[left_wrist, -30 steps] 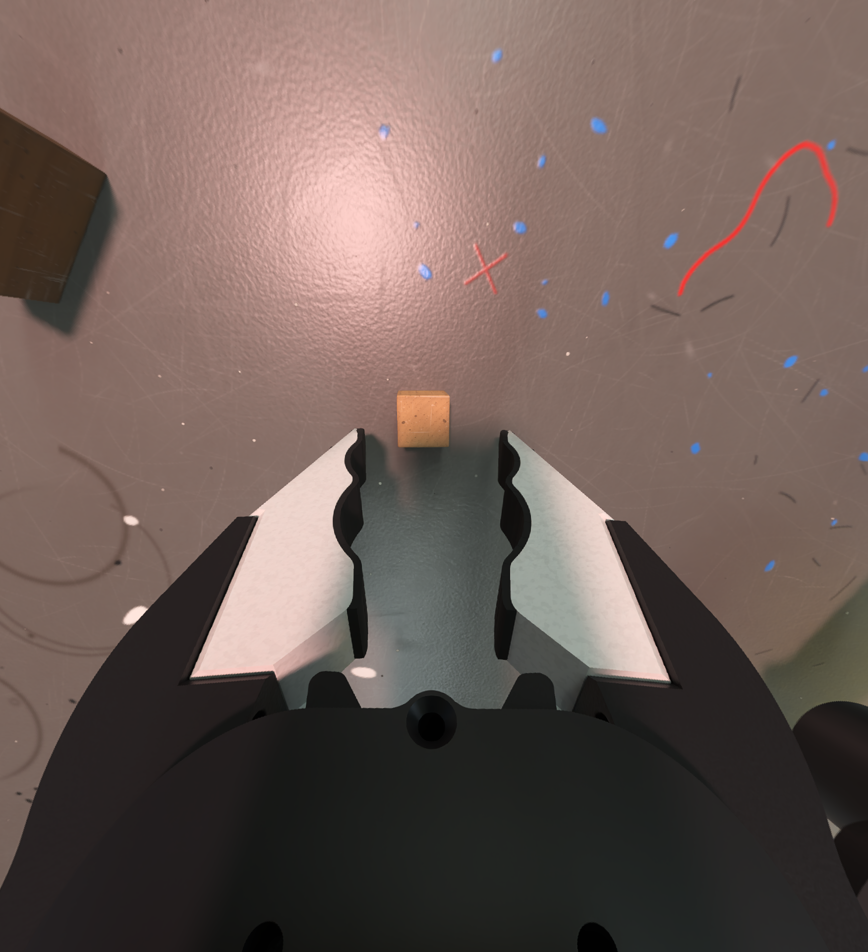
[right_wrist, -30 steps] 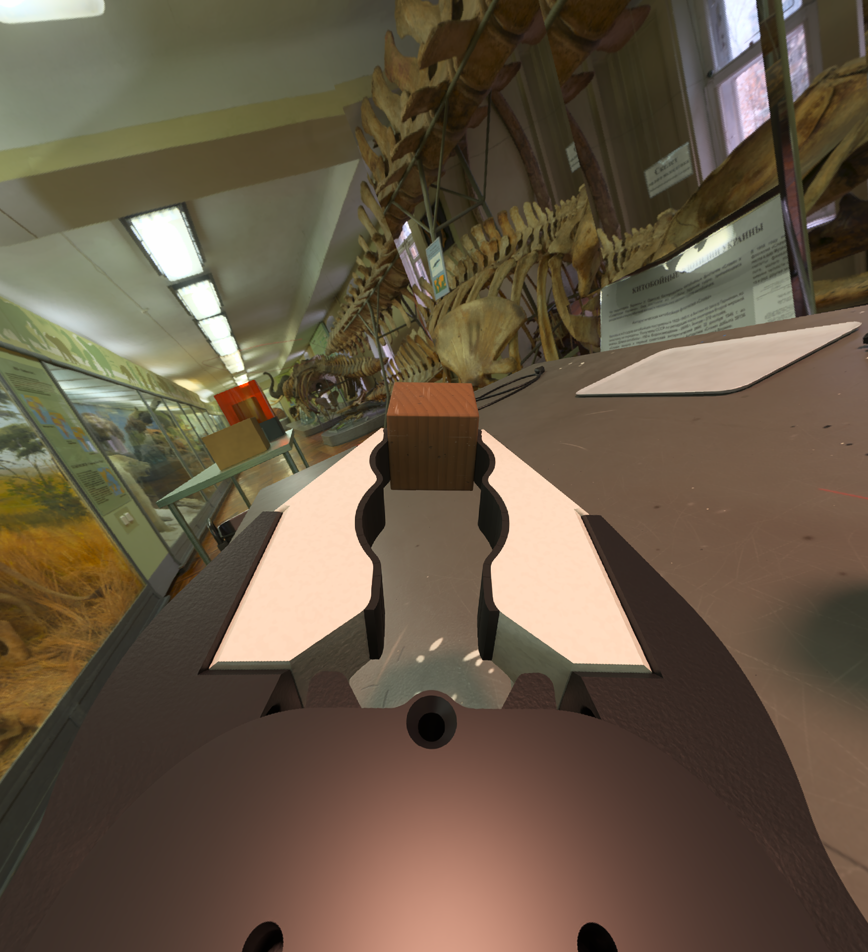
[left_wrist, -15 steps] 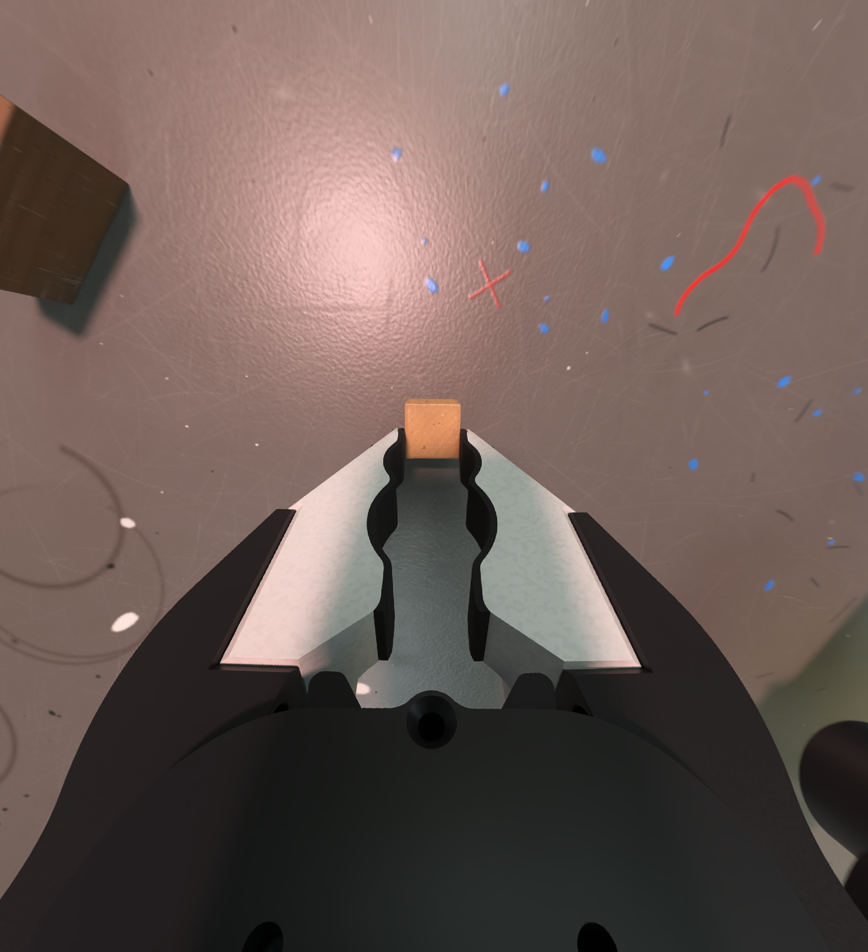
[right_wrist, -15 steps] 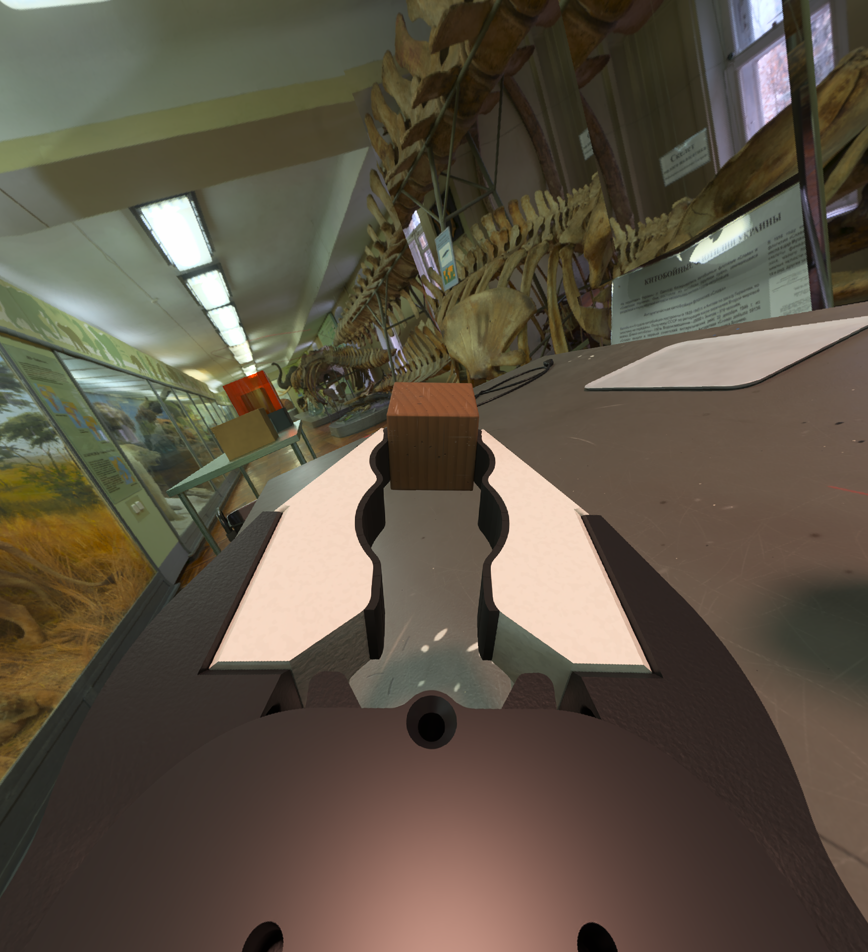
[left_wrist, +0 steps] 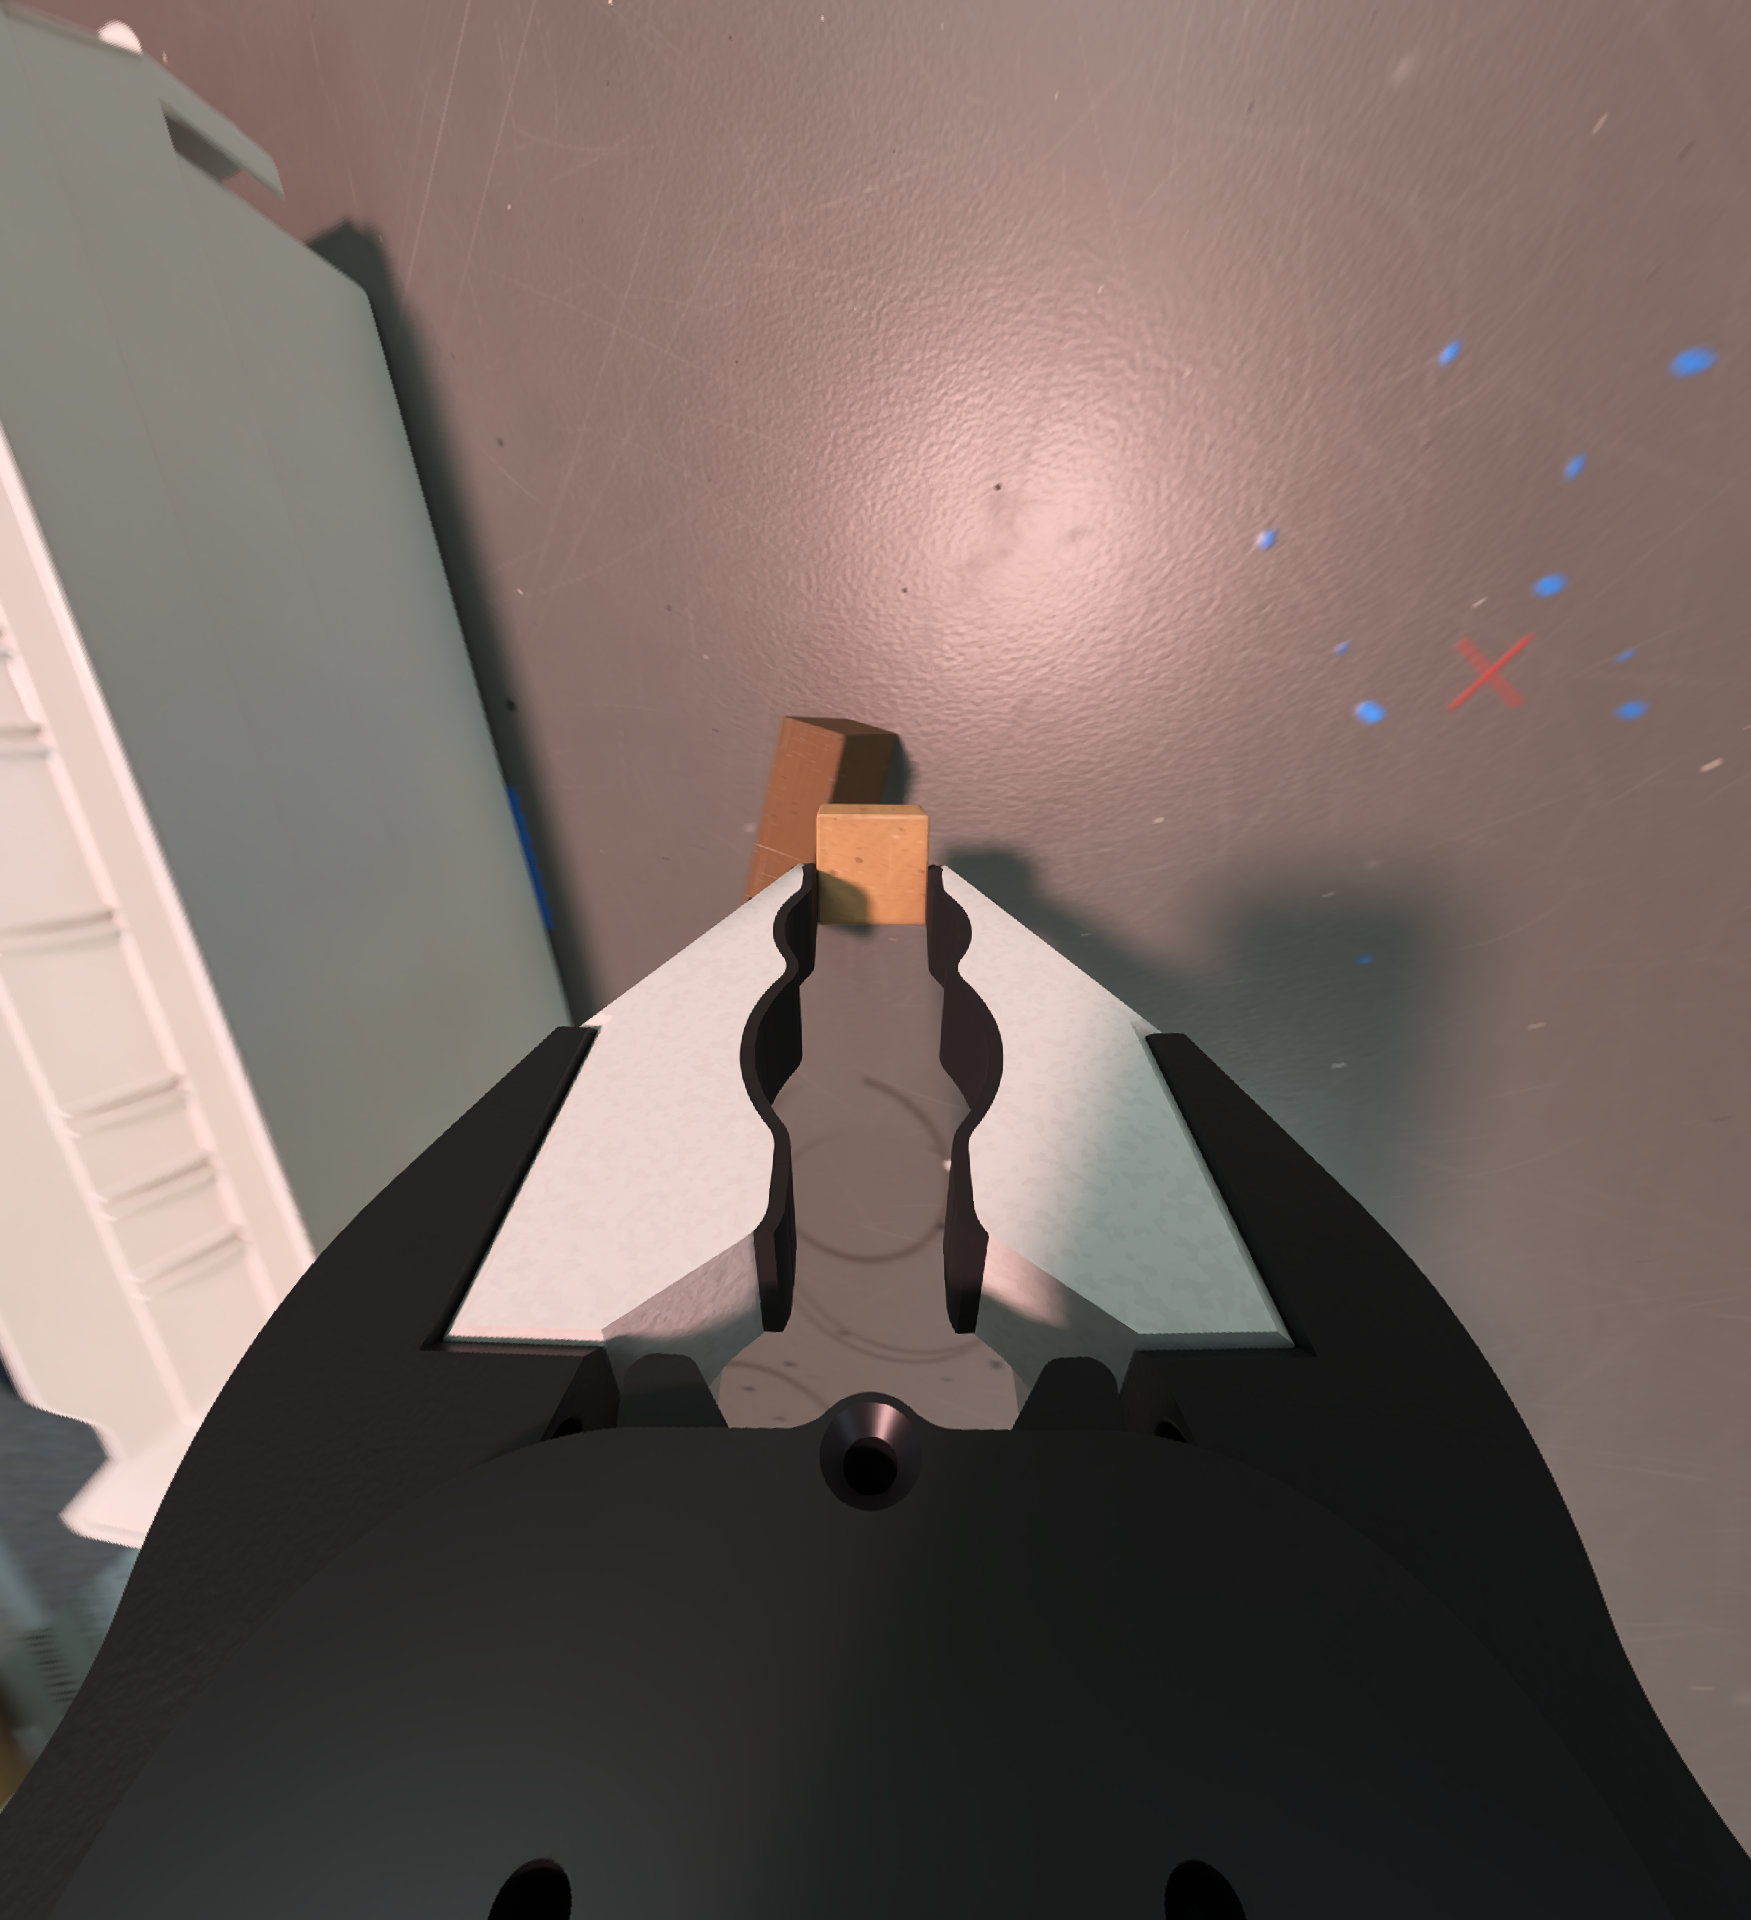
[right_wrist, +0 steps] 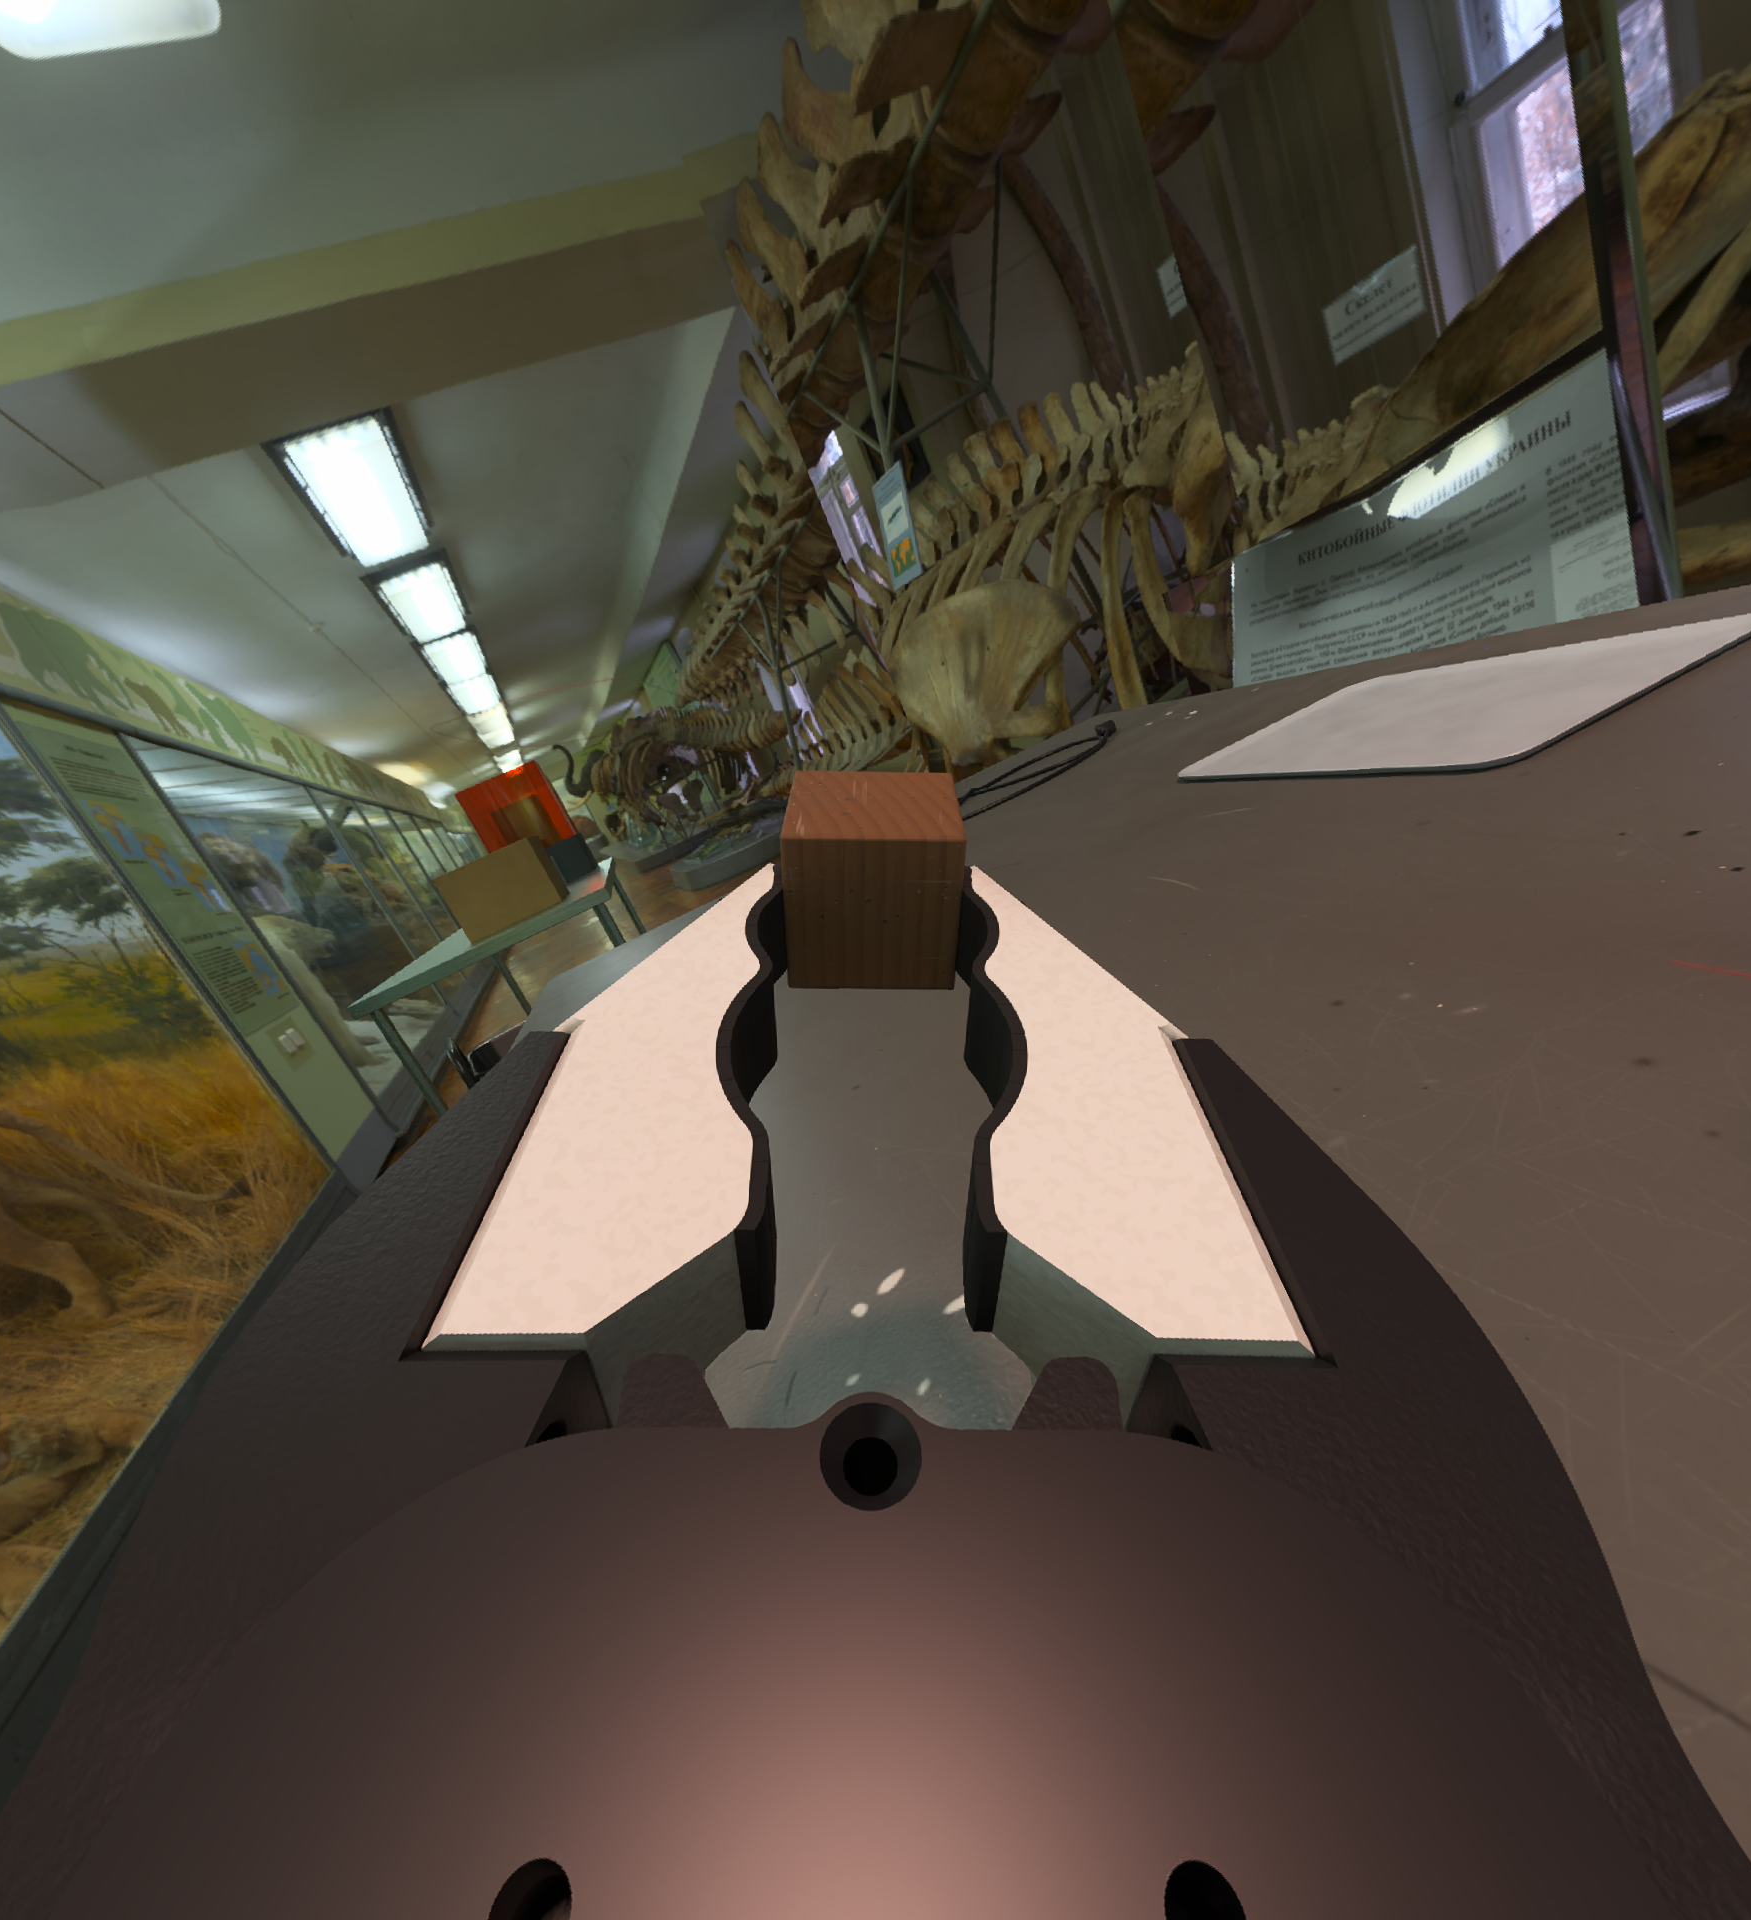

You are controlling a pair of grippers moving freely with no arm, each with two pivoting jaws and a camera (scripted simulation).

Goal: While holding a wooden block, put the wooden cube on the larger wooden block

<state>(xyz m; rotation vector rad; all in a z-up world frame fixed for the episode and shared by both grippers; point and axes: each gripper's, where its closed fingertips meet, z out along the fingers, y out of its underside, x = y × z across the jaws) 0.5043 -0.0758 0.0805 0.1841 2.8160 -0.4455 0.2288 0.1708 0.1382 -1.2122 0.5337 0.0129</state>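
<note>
In the left wrist view my left gripper (left_wrist: pixel 871 883) is shut on a small light wooden cube (left_wrist: pixel 871 864), held above the grey table. Beyond and below the cube lies the larger wooden block (left_wrist: pixel 809 790), partly hidden by the cube and the left fingertip. In the right wrist view my right gripper (right_wrist: pixel 871 914) is shut on a darker brown wooden block (right_wrist: pixel 871 894), held up and pointing level across the table.
A large white plastic bin (left_wrist: pixel 123 727) stands along the left of the left wrist view, close to the larger block. A red cross mark (left_wrist: pixel 1489 673) and blue specks lie to the right. A white mat (right_wrist: pixel 1473 712) lies far right on the table.
My left gripper shut on the small cube, lifted it and moved left, bringing the larger block just beyond the fingertips and the white bin into view. The right gripper barely moved with its block.
</note>
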